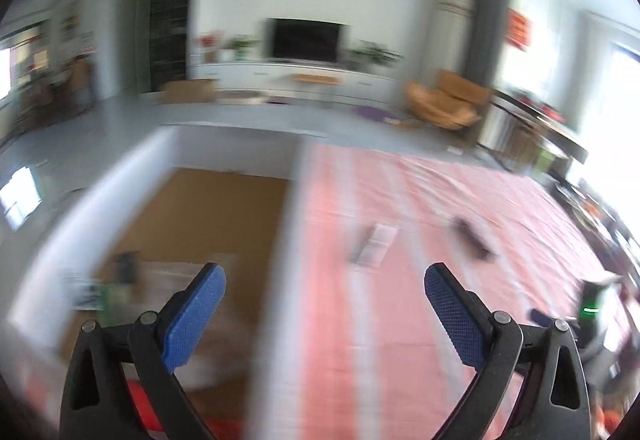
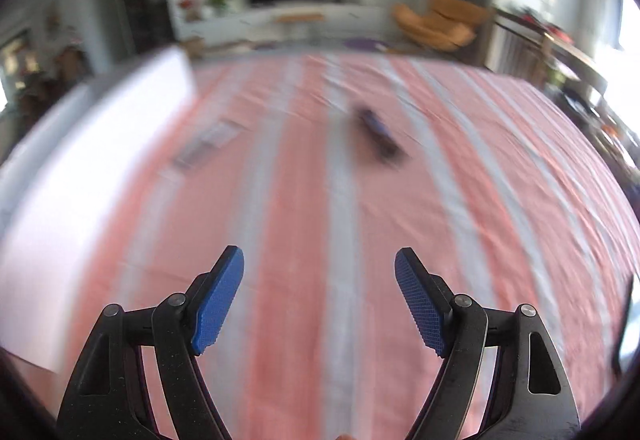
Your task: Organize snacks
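**Both claws empty over the striped cloth**

Right now the left claw (image 1: 325, 282) stands spread wide with nothing between its blue pads (image 1: 196, 314). It hangs over the near wall of a white box (image 1: 280, 240), which runs up between its fingers. Left of that wall, inside the box, lie a brown bottom and some blurred packets (image 1: 120, 280) by the left pad. Ahead and slightly right of this claw, on the pink-striped counter (image 1: 420, 340), lies a pale flat packet (image 1: 374, 244); further right lies a dark bar (image 1: 472, 238).

The right claw (image 2: 319, 268) is likewise parted and holds nothing. Well ahead of it the bar (image 2: 378, 131) lies on the cloth, slightly right of centre. The pale packet (image 2: 208, 143) lies ahead to the left, near the box (image 2: 100, 179), which stands at this claw's left. Everything is motion-blurred, so no labels can be read.
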{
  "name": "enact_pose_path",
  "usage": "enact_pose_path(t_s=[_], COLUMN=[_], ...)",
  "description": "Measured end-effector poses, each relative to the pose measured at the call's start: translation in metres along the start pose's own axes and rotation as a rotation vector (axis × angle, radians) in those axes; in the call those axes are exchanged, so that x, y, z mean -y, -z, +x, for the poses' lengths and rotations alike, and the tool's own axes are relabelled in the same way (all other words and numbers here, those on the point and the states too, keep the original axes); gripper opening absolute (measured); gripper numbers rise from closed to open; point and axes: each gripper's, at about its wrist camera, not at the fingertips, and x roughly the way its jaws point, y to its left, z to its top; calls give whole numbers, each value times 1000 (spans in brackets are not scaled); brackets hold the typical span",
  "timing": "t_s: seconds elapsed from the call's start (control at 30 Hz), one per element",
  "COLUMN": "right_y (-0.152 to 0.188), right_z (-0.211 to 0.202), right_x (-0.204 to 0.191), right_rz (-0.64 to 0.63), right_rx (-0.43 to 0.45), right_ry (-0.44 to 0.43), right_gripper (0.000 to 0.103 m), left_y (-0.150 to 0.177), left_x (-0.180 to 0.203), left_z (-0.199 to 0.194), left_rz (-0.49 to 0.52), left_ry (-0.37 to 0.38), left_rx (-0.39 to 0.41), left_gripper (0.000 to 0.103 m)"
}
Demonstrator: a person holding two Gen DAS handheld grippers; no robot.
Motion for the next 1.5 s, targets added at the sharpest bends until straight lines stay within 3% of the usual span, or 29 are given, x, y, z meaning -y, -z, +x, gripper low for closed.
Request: enact_pose_path(t_s=[0.1, 0.17, 0.4, 0.6, 0.73, 1.5], right_y=[11, 9, 15, 18, 19, 20], right_z=[5, 2, 5, 10, 13, 14], right_x=[40, 60, 83, 84, 85, 86], right_rz=[55, 120, 212, 198, 197, 196], right_rx=[3, 4, -43, -47, -47, -49], right_ry=[102, 122, 143, 143, 142, 141], right_gripper=[81, 81, 81, 83, 84, 87], left_y=[14, 29, 59, 80, 82, 80], left_x=[56, 86, 140, 147, 150, 146], left_z=[28, 54, 124, 156, 160, 161], left_rz=[96, 146, 191, 231, 230, 241], left_ry=[97, 140, 126, 64, 63, 53], left_rx=[-89, -127, -225, -276, -303, -308], left_gripper=[99, 99, 99, 99, 99, 103])
